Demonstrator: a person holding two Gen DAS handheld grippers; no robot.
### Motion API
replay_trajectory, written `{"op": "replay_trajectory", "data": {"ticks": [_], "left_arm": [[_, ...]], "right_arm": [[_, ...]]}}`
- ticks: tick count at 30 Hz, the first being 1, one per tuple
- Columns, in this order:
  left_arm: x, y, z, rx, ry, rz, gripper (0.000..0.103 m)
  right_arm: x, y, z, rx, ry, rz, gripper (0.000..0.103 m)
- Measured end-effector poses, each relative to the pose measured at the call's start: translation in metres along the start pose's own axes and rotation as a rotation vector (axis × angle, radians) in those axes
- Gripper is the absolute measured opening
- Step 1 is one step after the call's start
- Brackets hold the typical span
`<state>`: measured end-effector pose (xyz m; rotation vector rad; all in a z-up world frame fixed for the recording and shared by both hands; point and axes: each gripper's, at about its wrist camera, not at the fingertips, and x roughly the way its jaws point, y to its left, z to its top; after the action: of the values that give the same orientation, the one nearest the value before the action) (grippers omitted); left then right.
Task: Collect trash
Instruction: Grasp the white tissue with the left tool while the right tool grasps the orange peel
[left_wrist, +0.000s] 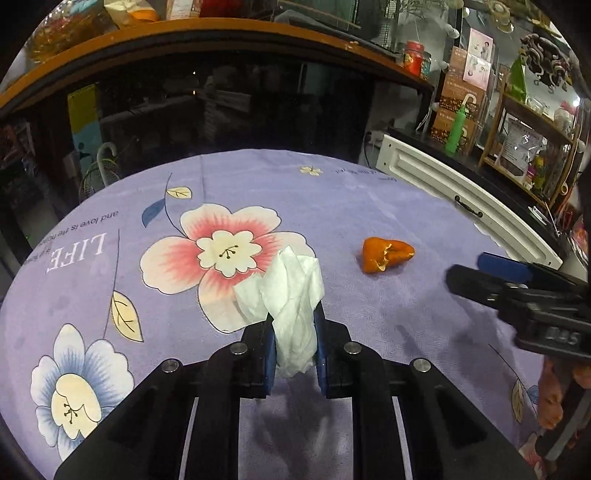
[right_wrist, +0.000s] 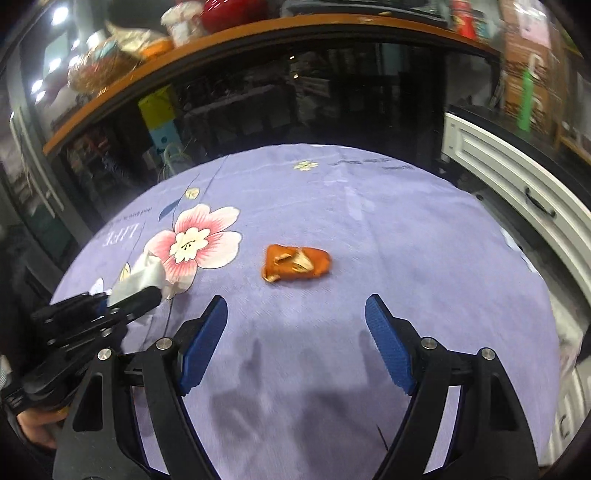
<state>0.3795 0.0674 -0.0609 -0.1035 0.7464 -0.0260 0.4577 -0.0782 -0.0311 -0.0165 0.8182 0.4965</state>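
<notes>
My left gripper (left_wrist: 295, 332) is shut on a crumpled white tissue (left_wrist: 291, 295), which sticks up from between its blue pads over the pink flower of the purple tablecloth (left_wrist: 369, 206). An orange peel (left_wrist: 386, 254) lies on the cloth to the right of it. My right gripper (left_wrist: 467, 269) comes in from the right edge. In the right wrist view the right gripper (right_wrist: 295, 306) stands open, with the orange peel (right_wrist: 297, 264) on the cloth just beyond its fingertips and nothing between them. At the left, the left gripper (right_wrist: 147, 295) holds the tissue (right_wrist: 147, 275).
A white panelled cabinet front (left_wrist: 443, 184) runs along the table's right side. Behind the table stands a dark glass counter with a cluttered wooden top (left_wrist: 221, 29). A green bottle (left_wrist: 456, 129) stands at the back right. A person's hand (left_wrist: 550, 398) holds the right gripper.
</notes>
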Motion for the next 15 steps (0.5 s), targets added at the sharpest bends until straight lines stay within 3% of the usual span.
{"op": "replay_trajectory", "data": {"ticks": [13,15], "left_arm": [[-0.003,0.004,0.002,-0.001,-0.036,-0.011,0.017],[-0.002,0.006,0.002,-0.005,-0.032,-0.014,0.017]], "right_arm": [[0.083,0.012,0.024,-0.105,0.110,-0.101,0.076],[0.086,0.012,0.022,-0.103,0.116,-0.103,0.062]]}}
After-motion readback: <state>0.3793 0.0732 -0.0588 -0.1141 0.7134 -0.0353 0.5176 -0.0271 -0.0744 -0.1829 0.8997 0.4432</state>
